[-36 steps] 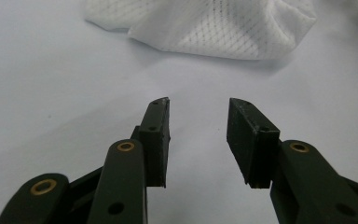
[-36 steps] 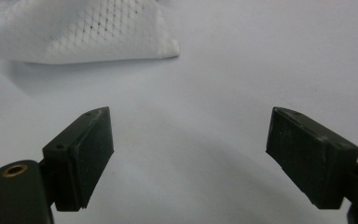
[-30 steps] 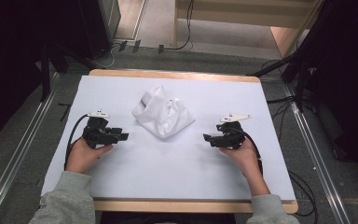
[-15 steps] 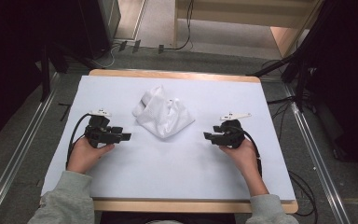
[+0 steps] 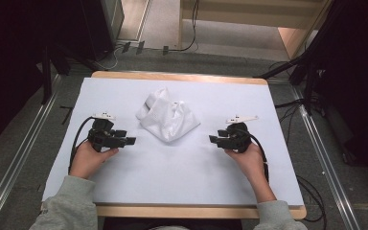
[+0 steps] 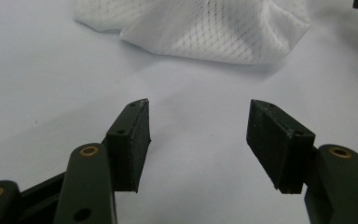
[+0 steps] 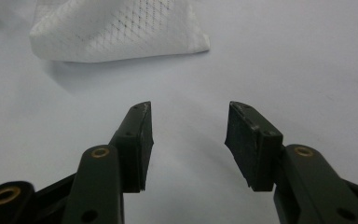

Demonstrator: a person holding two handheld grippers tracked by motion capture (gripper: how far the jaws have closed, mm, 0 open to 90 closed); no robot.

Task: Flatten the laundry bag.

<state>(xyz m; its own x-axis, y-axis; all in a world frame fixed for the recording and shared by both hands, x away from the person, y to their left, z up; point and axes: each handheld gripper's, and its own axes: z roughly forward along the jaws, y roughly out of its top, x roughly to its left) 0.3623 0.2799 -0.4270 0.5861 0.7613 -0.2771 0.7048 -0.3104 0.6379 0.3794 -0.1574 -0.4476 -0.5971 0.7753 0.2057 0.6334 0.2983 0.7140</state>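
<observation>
**benchwatcher:** While the person is resting both hands on the bench, that crumpled white mesh cloth is lying mid-bench, between the two grippers and a bit farther back, touching neither. The left gripper has just been opening its jaws, with nothing between them; the right gripper has just been closing its jaws partway, still gapped and empty.

**foldfan:** I'm guessing it's going to handle like a light, floppy rag, sagging wherever it isn't held. Looks thin and a little slick, not fragile.

**benchwatcher:** Agreed. I'd be pinching the corner pointing toward the right gripper, plus the edge nearest the left, rather than the bunched middle, so it's spreading out instead of balling up.
</observation>
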